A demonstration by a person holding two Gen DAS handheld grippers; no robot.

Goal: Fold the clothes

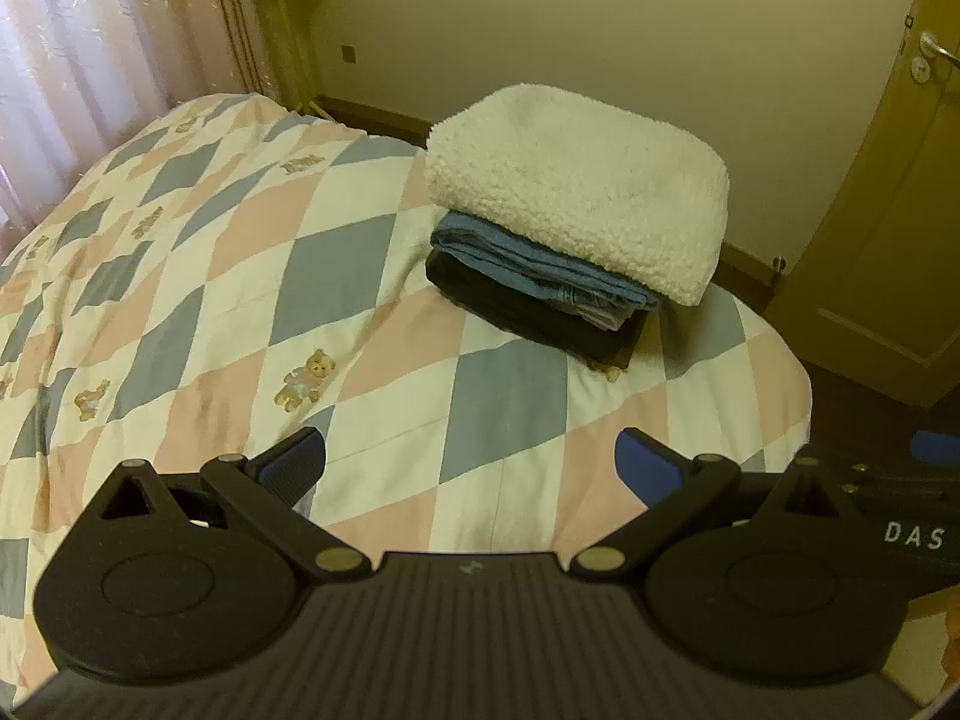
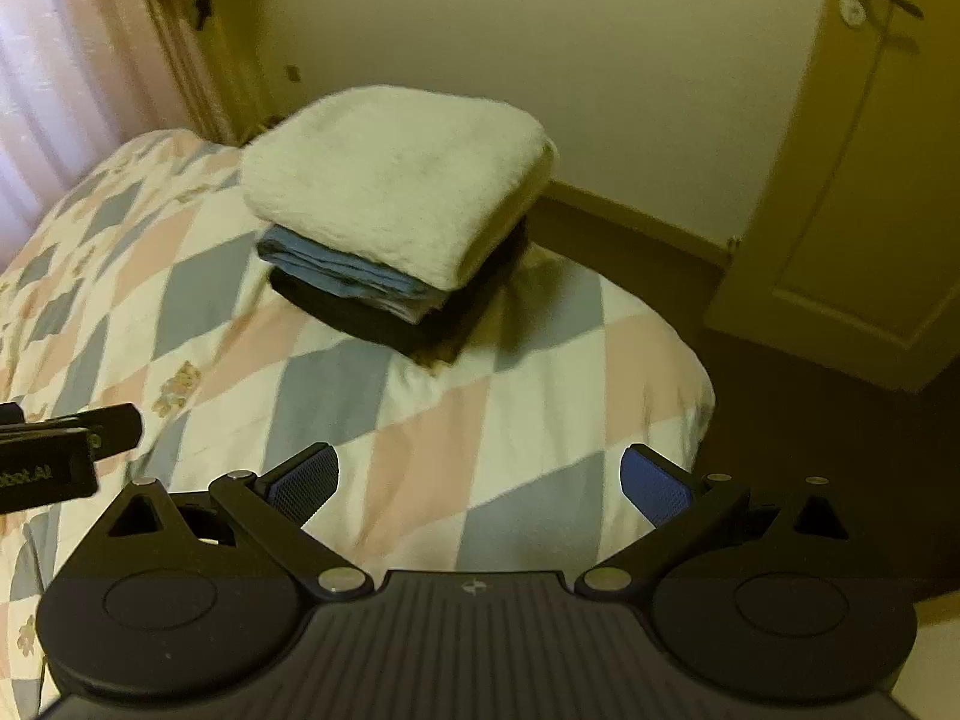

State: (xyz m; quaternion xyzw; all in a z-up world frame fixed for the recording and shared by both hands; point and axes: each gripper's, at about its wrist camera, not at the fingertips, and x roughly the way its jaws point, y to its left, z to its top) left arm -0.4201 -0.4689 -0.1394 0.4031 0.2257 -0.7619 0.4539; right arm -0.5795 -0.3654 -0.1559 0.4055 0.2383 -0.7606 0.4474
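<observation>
Fluffy white fleece (image 1: pixel 576 180) over smooth blue denim (image 1: pixel 528 267), on a soft matt cotton quilt (image 1: pixel 240 252).

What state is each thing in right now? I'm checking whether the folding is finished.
White fleece: folded, on top of the stack.
Blue garment: folded, in the middle of the stack.
Dark garment: folded, at the bottom, on the quilt.
Quilt: spread over the bed.
Left gripper: open, holding nothing.
Right gripper: open, holding nothing.
Door: looks shut.
</observation>
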